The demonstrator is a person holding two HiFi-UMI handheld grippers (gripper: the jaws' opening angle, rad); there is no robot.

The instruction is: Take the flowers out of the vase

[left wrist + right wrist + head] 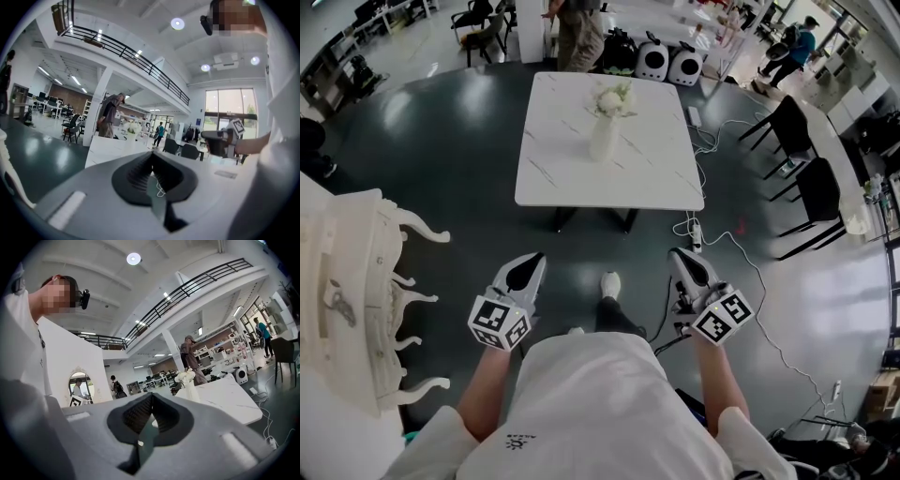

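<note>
Left gripper [527, 270]: jaws pressed together, nothing between them, held above dark floor [441, 150], short of desk [553, 173]. Right gripper [684, 262]: jaws likewise closed, empty. White flowers [612, 97] sit in white vase [603, 141], upright mid-desk, well apart from both grippers.

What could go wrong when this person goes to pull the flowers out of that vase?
The vase looks tall and slim on the table; tugging the flowers sideways might tip it. Cables and a power strip lie on the floor by the table's right side, so a foot could catch. The left tool and right tool are shut; arriving closed could knock the flowers.
</note>
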